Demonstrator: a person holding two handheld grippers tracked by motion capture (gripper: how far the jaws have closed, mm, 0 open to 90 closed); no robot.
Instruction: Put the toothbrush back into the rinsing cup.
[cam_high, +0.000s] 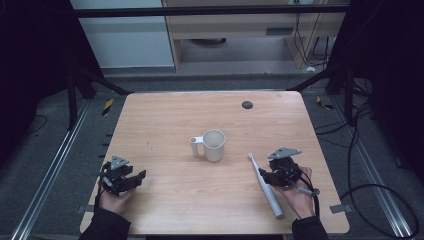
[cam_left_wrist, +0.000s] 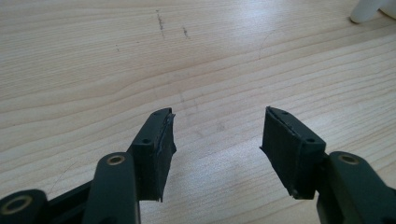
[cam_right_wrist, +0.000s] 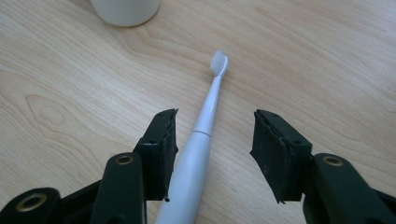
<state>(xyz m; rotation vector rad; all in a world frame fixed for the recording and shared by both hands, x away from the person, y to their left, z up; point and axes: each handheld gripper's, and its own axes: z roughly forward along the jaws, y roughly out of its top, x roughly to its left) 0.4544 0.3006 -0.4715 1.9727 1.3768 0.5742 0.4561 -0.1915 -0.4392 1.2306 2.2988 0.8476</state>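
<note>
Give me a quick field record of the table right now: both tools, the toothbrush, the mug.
left tool: jaws open, nothing between them, over bare wood at the table's left
right tool: jaws open, straddling the toothbrush handle; the right pad stands clear, contact at the left pad unclear
toothbrush: white, lying flat on the table, bristle end pointing toward the mug
mug: white, upright near the table's middle, handle toward the left tool's side, apart from the toothbrush
grip: not yet closed
</note>
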